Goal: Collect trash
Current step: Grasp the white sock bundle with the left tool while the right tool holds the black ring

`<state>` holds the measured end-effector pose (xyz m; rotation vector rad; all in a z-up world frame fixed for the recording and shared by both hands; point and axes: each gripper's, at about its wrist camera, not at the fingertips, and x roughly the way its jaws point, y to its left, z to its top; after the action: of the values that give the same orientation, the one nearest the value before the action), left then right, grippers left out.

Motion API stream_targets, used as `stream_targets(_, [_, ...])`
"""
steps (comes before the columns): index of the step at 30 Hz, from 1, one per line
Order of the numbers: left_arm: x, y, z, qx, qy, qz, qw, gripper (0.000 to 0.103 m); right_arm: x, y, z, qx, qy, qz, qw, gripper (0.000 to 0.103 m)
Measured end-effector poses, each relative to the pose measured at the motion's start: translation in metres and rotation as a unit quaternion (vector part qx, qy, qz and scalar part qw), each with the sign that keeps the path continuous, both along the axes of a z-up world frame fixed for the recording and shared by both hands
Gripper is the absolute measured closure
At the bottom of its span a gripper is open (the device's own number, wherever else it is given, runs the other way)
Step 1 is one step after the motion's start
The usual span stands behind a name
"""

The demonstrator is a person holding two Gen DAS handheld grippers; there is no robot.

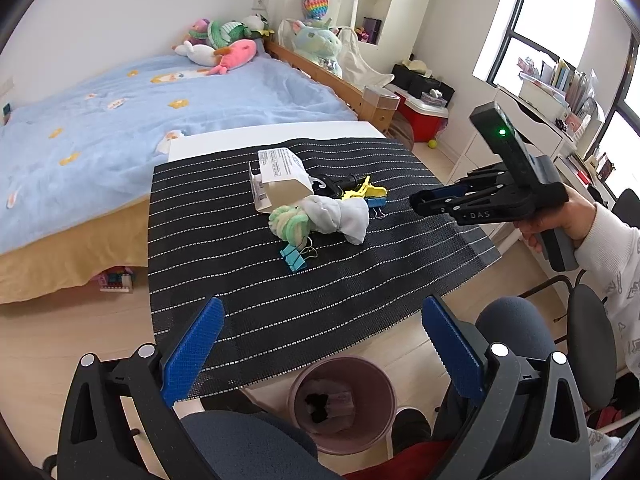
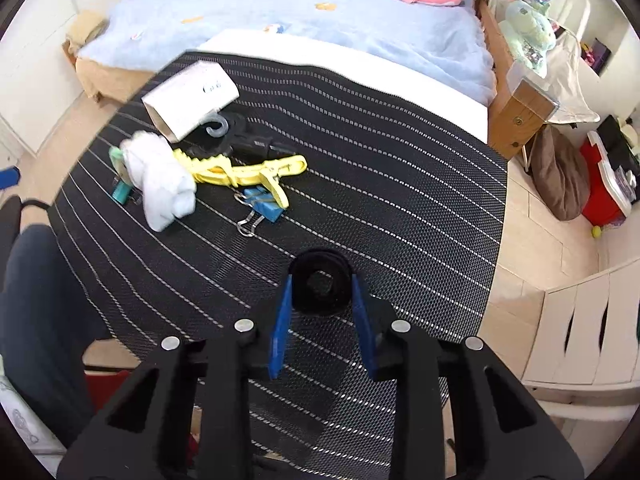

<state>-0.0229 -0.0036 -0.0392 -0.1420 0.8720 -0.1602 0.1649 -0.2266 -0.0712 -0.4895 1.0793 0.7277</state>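
Observation:
A pink trash bin stands on the floor below the table's near edge, with dark scraps inside. My left gripper is open and empty, above the near edge of the black striped mat. My right gripper is shut on a round black roll, held above the mat; the gripper also shows in the left wrist view. On the mat lie a white cardboard box, rolled white and green socks, a yellow clip, blue binder clips and a black item.
A bed with a blue blanket and plush toys runs along the far side of the table. White drawers stand at the right. A red and white cooler sits on the floor. My legs and a dark chair are near the bin.

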Motion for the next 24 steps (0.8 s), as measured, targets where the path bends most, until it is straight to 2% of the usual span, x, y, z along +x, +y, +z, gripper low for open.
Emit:
stream_targets(12, [0.024, -0.01, 0.016, 0.016, -0.01, -0.019, 0.9996, 0.008, -0.038, -0.015, 0.041, 0.091, -0.007, -0.026, 0.995, 0.074])
stream_targets(24, [0.07, -0.022, 0.021, 0.009, 0.006, -0.064, 0.9979, 0.008, -0.054, -0.033, 0.039, 0.113, 0.004, -0.041, 0.993, 0.074])
